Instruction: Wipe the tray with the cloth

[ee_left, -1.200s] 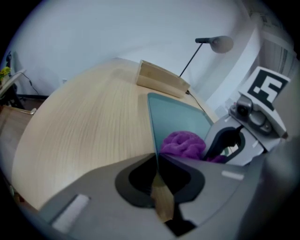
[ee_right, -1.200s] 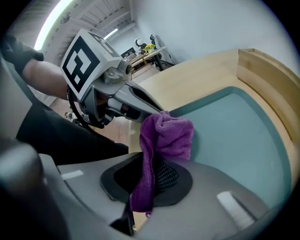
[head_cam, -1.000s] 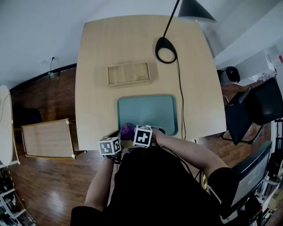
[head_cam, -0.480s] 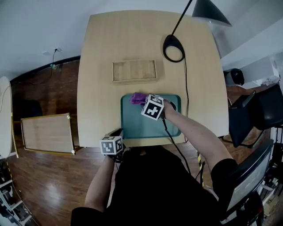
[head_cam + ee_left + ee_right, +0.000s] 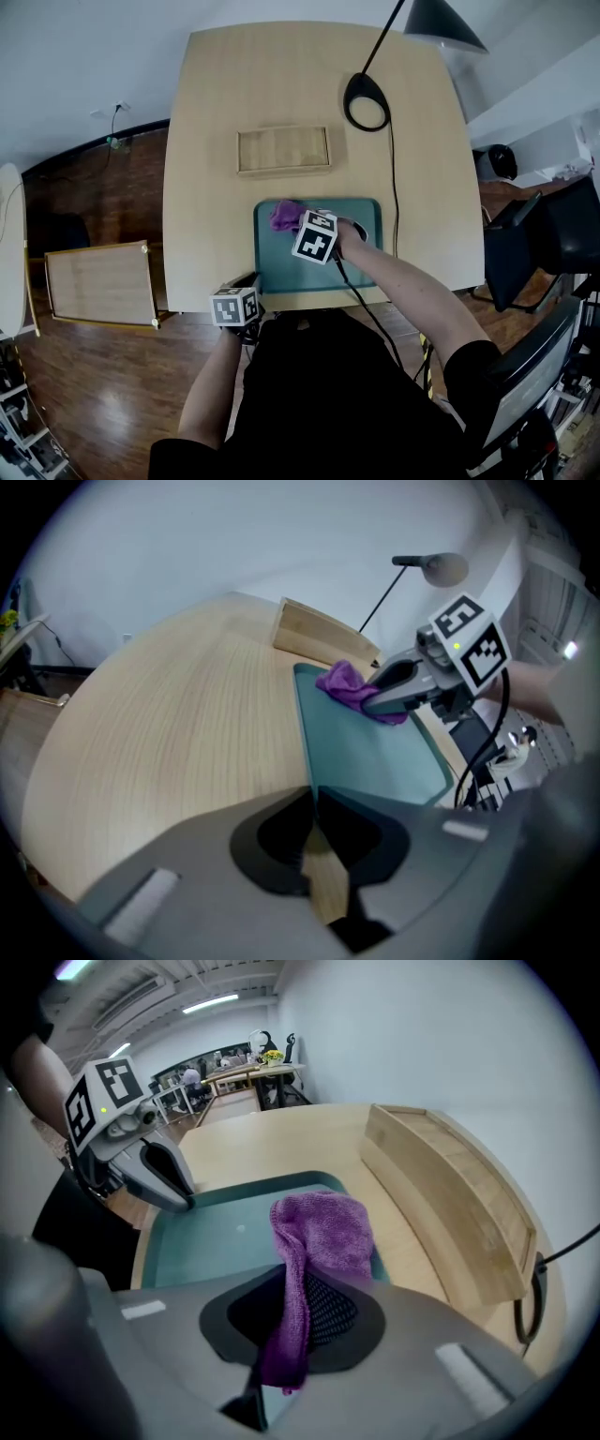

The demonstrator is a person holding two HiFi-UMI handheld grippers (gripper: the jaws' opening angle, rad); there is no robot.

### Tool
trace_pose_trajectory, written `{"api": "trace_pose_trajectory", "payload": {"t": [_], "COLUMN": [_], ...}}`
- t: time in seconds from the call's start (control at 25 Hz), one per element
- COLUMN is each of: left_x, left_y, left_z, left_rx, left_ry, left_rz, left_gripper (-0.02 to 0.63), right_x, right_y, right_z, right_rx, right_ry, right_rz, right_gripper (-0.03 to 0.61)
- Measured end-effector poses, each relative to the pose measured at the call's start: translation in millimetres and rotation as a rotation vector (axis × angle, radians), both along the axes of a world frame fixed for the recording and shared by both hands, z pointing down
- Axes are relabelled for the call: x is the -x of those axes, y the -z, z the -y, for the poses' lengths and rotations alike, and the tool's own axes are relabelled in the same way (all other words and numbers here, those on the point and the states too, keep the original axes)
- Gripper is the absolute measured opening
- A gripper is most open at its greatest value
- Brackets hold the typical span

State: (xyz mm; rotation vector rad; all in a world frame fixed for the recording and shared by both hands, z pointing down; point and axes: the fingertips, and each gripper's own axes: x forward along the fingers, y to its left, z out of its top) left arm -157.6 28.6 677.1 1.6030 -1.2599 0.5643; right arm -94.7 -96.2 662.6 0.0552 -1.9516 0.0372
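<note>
— State of the right gripper (image 5: 298,1283)?
— Clamped on the purple cloth (image 5: 323,1227). One strip pinched between the jaws, with the loose end trailing behind the pads and the bunched bulk ahead of the tips.
— And the cloth, whereabouts?
— Down on the teal tray (image 5: 216,1237), at the far corner of its left side, next to the rim facing the wooden box (image 5: 450,1194).
— And the left gripper (image 5: 314,803)?
— Jaws drawn together on the tray's rim, at the near corner of that same left side. Tilted down toward the table (image 5: 281,84).
— So well apart from the other?
— Yes, at opposite ends of one edge, bare tray floor between.
— Tray's place on the table?
— Lying flat, close to the near edge. Wooden box just beyond it, not touching. Black lamp (image 5: 367,103) base farther back on the right, its cord (image 5: 393,187) running down past the tray's right side.
</note>
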Motion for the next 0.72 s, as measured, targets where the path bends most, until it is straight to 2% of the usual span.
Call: {"api": "trace_pose_trajectory", "payload": {"t": [0.16, 0.36, 0.52, 0.72], "left_x": [-0.3, -4.9, 16.6, 15.9], "left_y": [-1.3, -11.3, -17.3, -15.8], "left_z": [1.7, 10.0, -3.0, -8.6], "left_rx": [-0.007, -0.026, -0.015, -0.024], "left_ry": [0.002, -0.025, -0.003, 0.018], "left_rz": [0.007, -0.017, 0.016, 0.027], "left_gripper": [0.044, 0.044, 0.044, 0.044], "right_x": [-4.7, -18.9, -4.6, -8.2], "right_y": [1.0, -6.6, -29.6, -19.5], "right_z": [-43.7, -89.9, -146.2, -162.5], "right_rx": [0.067, 0.145, 0.262, 0.261], "right_ry": [0.035, 0.011, 0.063, 0.070], "right_rz": [0.013, 0.019, 0.036, 0.042], "right_gripper": [0.048, 0.048, 0.048, 0.048]}}
